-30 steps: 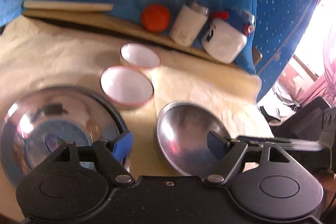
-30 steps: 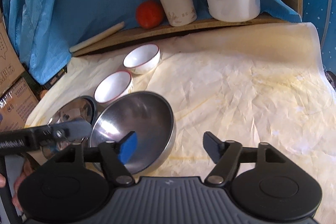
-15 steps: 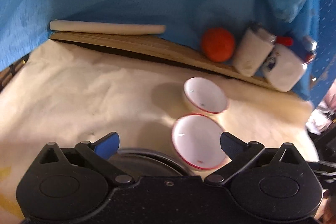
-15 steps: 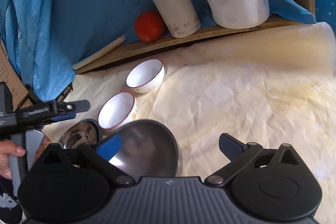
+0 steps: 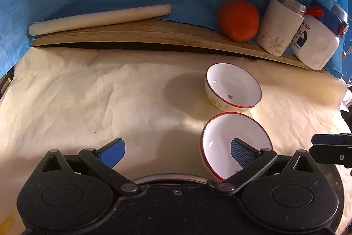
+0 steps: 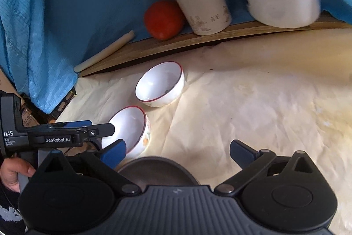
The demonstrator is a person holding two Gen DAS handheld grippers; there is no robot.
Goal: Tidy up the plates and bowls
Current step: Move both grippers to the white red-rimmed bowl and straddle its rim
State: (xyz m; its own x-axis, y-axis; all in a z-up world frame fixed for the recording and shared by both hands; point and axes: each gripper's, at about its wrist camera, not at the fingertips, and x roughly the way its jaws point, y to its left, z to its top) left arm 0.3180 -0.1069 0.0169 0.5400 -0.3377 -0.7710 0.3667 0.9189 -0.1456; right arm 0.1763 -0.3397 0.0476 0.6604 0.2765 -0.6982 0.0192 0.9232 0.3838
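Two white bowls with red rims sit on the cream cloth: a near bowl (image 5: 228,147) (image 6: 129,127) and a far bowl (image 5: 233,86) (image 6: 160,83). My left gripper (image 5: 176,150) is open and empty, its right finger over the near bowl; it shows from the side in the right wrist view (image 6: 88,130). My right gripper (image 6: 178,152) is open and empty above a steel bowl (image 6: 158,171) whose rim peeks out below it. A steel rim (image 5: 167,176) also shows under the left gripper.
A wooden board (image 5: 140,34) at the back carries a white rolling pin (image 5: 99,19), an orange-red fruit (image 5: 238,19), a white flask (image 5: 279,25) and a white jug (image 5: 316,41). Blue cloth hangs behind. Cardboard boxes stand at the left edge (image 6: 4,80).
Both grippers have pulled back and up. The steel bowls have slid almost out of view below the grippers. The left gripper has swung left toward the white bowls.
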